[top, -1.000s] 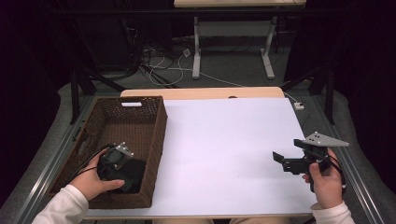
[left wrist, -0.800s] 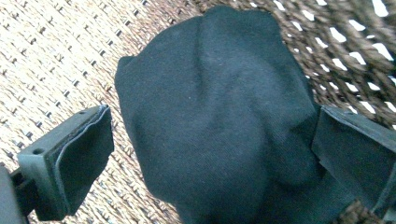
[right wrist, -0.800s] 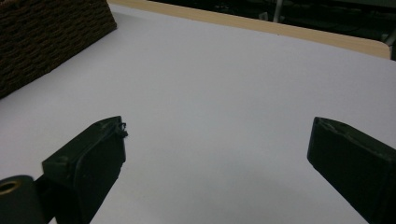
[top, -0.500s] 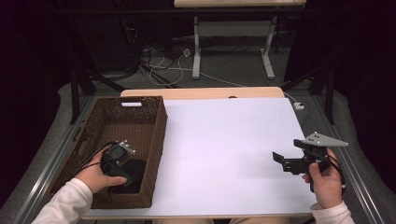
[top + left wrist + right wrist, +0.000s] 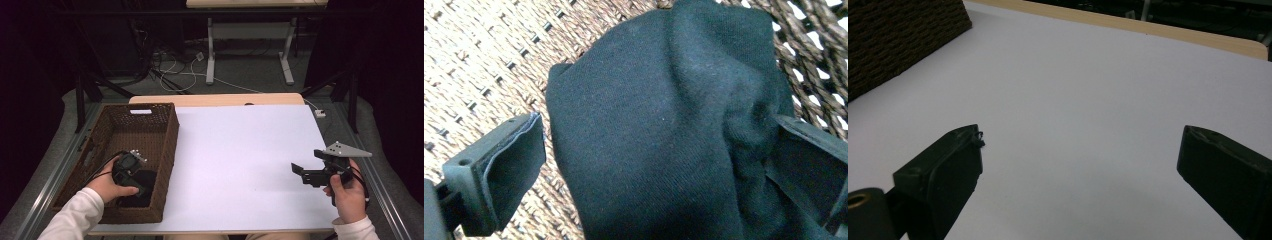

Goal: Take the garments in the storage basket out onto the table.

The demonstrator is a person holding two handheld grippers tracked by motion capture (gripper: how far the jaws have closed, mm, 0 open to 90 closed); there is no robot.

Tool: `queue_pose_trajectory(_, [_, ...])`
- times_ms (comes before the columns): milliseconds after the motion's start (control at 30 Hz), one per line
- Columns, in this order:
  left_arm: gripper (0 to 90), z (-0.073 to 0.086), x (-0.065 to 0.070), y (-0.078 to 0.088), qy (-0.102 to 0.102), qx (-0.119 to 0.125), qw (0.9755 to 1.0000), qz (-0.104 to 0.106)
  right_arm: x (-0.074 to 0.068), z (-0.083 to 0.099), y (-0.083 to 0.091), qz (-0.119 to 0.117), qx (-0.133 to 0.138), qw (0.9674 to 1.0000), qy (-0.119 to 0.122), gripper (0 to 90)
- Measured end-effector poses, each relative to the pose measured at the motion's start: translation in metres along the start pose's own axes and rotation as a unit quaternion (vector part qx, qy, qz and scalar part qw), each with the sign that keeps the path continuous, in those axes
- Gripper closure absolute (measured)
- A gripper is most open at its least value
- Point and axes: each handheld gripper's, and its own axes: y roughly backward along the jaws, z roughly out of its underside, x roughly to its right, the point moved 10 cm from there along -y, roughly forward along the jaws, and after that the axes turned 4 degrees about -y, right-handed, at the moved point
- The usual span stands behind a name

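Black cloth (image 5: 659, 125), soft and bunched, lies on the floor of the brown wicker basket (image 5: 165, 150) near its front right corner, and the left tongs (image 5: 131, 172) are lowered into the basket over it. In the left gripper view the jaws stand apart with the cloth between them: the right jaw presses into a fold, the left one is just clear of the fabric. That spread suits a bulky, yielding bundle, letting the jaws straddle enough material to pinch firmly. My guess is that the grasp is about to be made, not yet closed.

Over at the right edge of the white counter (image 5: 240, 150), the right tongs (image 5: 305, 175) hover just above the bare surface, jaws wide and holding nothing, probably waiting to receive or help spread the cloth.

Compared with 1 second ago, the left hand has shifted slightly toward the basket's front corner and turned over the cloth; the right hand has not moved.
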Motion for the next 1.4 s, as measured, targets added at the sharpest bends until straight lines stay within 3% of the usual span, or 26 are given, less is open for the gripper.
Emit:
queue_pose_trajectory(100, [0.0, -0.001, 0.000, -0.003, -0.008, 0.002, 1.0000, 0.003, 0.000, 0.000, 0.000, 0.000, 0.001, 1.0000, -0.001, 3.7])
queue_pose_trajectory(367, [0.0, 0.000, 0.000, -0.009, -0.002, 0.006, 0.9999, 0.009, 0.000, 0.001, -0.001, 0.000, 0.000, 1.0000, 0.001, 3.7])
queue_pose_trajectory(900, [0.2, 0.004, -0.004, -0.017, 0.007, -0.005, 1.0000, 0.000, 0.001, 0.001, -0.001, 0.001, -0.001, 1.0000, -0.001, 3.7])
queue_pose_trajectory(967, [2.3, 0.005, -0.003, -0.018, 0.014, -0.004, 0.9999, 0.006, 0.002, 0.001, -0.001, 0.002, 0.000, 1.0000, -0.003, 3.7])
queue_pose_trajectory(1300, [9.0, 0.005, -0.001, -0.018, 0.007, -0.003, 0.9999, 0.013, 0.001, 0.002, -0.001, 0.001, -0.002, 1.0000, -0.004, 3.7])
queue_pose_trajectory(1400, [10.2, 0.005, 0.000, -0.019, 0.016, -0.001, 0.9997, 0.019, 0.002, 0.002, -0.001, 0.001, -0.003, 1.0000, -0.001, 3.7])
